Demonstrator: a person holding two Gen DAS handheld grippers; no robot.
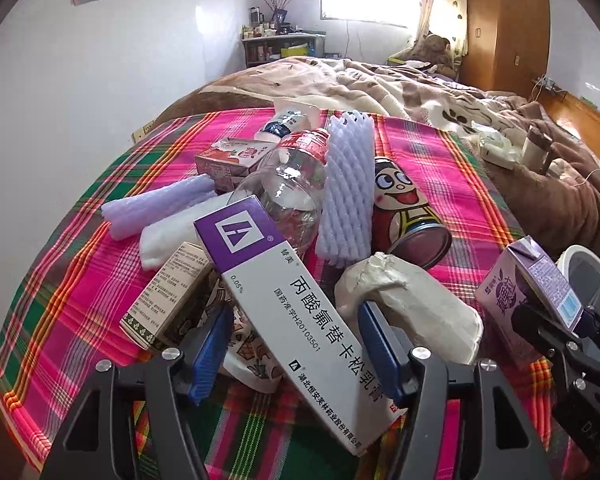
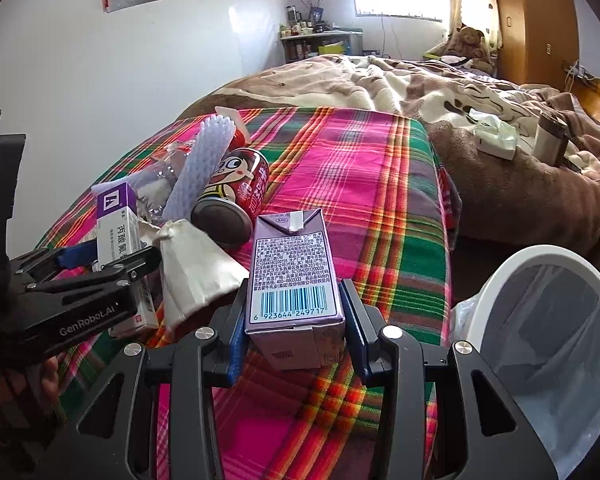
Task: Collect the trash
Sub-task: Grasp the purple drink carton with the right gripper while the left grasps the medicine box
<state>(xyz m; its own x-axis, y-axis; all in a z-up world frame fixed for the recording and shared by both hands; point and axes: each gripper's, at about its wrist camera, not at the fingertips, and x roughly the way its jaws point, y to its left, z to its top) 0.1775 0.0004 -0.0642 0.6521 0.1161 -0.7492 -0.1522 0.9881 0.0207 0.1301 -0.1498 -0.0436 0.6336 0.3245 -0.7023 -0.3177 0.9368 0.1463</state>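
In the left wrist view a long purple-and-white medicine box (image 1: pixel 284 300) lies on the trash pile, between the jaws of my left gripper (image 1: pixel 296 350). The left pad stands clear of the box, so this gripper is open. My right gripper (image 2: pixel 296 332) is shut on a purple drink carton (image 2: pixel 292 264), held upright above the plaid cloth (image 2: pixel 360 184). The same carton (image 1: pixel 532 284) shows at the right edge of the left wrist view. From the right wrist view, the left gripper (image 2: pixel 112 256) reaches in from the left around the medicine box (image 2: pixel 118 220).
The pile holds a clear bottle (image 1: pixel 288 188), a foam net sleeve (image 1: pixel 348 184), a red cartoon can (image 1: pixel 404 216), a crumpled beige paper wad (image 1: pixel 412 300) and a small beige box (image 1: pixel 168 288). A white-rimmed lined bin (image 2: pixel 500 276) stands right. The blanket-covered bed (image 2: pixel 500 200) lies beyond.
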